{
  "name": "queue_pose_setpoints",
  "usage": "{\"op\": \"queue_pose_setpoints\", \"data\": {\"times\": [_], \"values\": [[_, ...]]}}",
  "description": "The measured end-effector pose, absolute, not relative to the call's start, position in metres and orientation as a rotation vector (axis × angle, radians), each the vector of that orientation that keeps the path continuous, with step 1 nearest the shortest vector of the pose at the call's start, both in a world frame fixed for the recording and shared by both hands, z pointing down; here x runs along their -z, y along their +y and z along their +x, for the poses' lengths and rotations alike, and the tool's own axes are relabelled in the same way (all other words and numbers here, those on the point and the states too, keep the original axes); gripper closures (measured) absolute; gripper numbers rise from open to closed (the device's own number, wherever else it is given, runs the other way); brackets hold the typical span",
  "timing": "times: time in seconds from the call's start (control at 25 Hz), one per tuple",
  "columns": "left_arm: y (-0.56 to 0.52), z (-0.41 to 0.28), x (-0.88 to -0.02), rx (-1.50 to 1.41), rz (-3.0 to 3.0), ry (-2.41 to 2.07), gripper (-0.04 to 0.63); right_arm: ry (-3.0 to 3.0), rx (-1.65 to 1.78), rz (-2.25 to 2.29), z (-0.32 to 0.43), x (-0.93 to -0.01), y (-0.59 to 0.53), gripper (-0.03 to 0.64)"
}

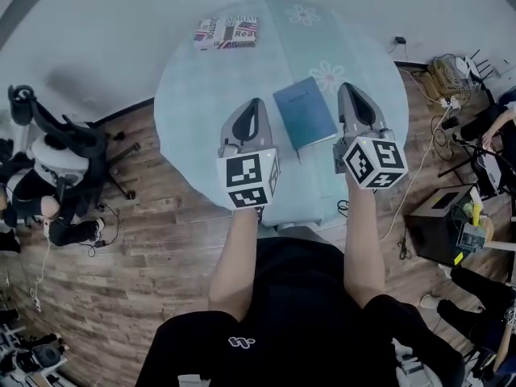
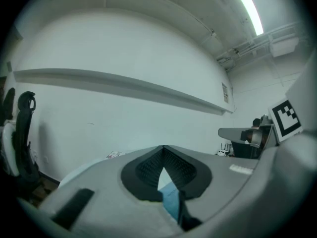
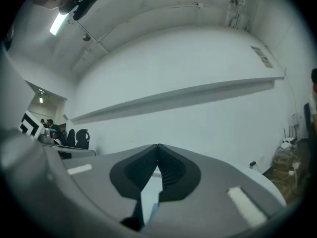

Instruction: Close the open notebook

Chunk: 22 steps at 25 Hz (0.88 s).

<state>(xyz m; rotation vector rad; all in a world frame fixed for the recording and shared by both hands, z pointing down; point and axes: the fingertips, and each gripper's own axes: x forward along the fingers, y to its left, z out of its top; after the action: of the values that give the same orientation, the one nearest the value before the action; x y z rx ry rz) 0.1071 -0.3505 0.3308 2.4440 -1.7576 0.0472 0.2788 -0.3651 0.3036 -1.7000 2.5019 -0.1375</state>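
A blue notebook lies closed, cover up, on the round pale-blue table. It sits between my two grippers, which are held above the table's near part. My left gripper is just left of the notebook with its jaws together and nothing in them. My right gripper is just right of it, likewise shut and empty. In the left gripper view the jaw tips of the left gripper meet, and a strip of the blue notebook shows below them. The right gripper points level at a white wall.
A small box printed with flags lies at the table's far edge. A black chair frame stands on the wood floor at left. Cables, a black box and other gear crowd the floor at right.
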Motion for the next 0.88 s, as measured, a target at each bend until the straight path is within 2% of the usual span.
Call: {"op": "queue_pose_setpoints", "data": {"times": [0.88], "values": [[-0.363,0.129,-0.325,-0.112,2.511,-1.734,0.592,2.642,0.16,-1.644,0.278,-0.322,-0.377,0.604]]}}
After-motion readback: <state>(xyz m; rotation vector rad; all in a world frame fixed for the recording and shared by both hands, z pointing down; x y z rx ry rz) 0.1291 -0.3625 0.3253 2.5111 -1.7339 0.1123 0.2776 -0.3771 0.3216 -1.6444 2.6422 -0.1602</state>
